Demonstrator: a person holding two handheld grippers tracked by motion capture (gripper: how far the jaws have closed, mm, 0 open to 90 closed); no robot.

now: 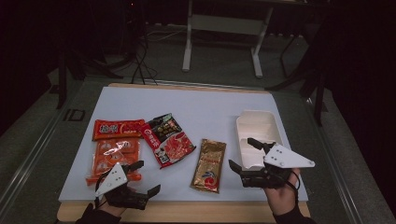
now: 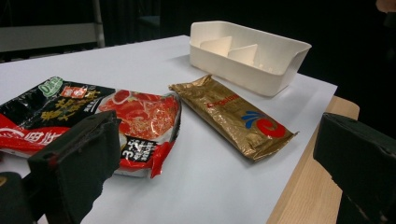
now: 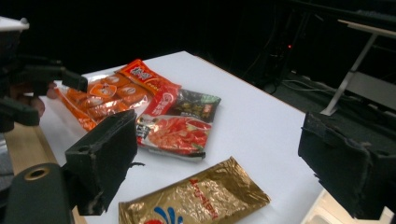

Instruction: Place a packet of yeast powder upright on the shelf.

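Several snack packets lie on the white table top [image 1: 196, 105]. A gold packet [image 1: 209, 165] [image 2: 233, 116] [image 3: 196, 198] sits near the front, left of a white divided container [image 1: 259, 137] [image 2: 247, 53]. A black-and-red packet [image 1: 168, 140] [image 2: 107, 116] [image 3: 180, 130] lies further left. Beside it are an orange-red packet [image 1: 116, 129] [image 3: 144, 79] and an orange multi-pack [image 1: 114, 156] [image 3: 100, 98]. My left gripper [image 1: 147, 177] [image 2: 215, 140] is open at the front left edge, holding nothing. My right gripper [image 1: 241, 152] [image 3: 224, 154] is open between the gold packet and the container, also holding nothing.
The table's wooden front edge [image 1: 187, 210] [image 2: 308, 186] runs under both hands. Dark floor, cables and a white desk frame [image 1: 224, 28] lie beyond the far edge. The back half of the white surface is bare.
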